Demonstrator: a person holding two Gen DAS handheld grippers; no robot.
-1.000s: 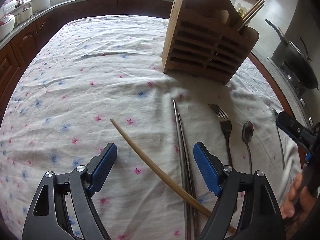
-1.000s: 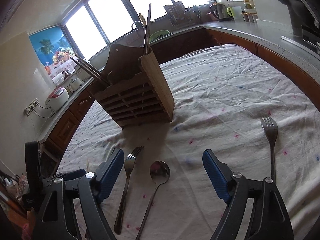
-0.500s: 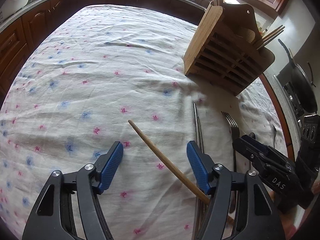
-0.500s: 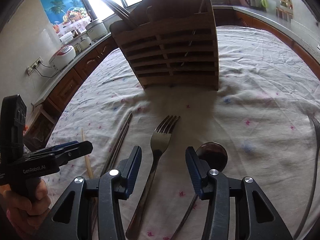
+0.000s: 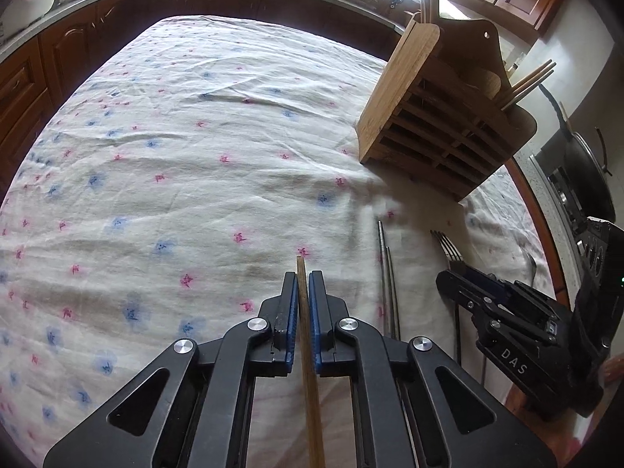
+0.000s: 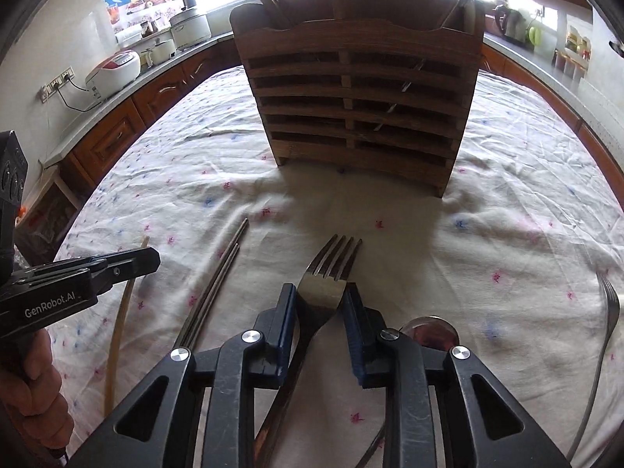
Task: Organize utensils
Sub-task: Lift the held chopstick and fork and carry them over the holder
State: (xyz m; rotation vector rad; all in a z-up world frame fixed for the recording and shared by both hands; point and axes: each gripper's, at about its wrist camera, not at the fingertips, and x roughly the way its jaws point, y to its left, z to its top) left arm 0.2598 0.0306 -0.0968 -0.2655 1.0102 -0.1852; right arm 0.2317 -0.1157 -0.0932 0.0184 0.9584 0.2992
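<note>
Since the earlier frames both tools have closed: the left hand-held gripper, previously wide open over the cloth, now has its blue pads pressed against the wooden chopstick, and the right hand-held gripper, open a moment ago, now clamps the neck of the fork.

The chopstick runs straight back between the left pads, its tip projecting just beyond them over the flowered tablecloth. The fork's tines point toward the wooden utensil holder, which stands upright on the surface ahead with several long utensils already in its top slots.

Between the two tools lies a pair of metal chopsticks, side by side and touching. A spoon rests just right of the right-hand tool, its bowl partly hidden by the linkage. A second fork lies well apart at the right edge. Whether the held fork and chopstick are lifted off the cloth cannot be determined.
</note>
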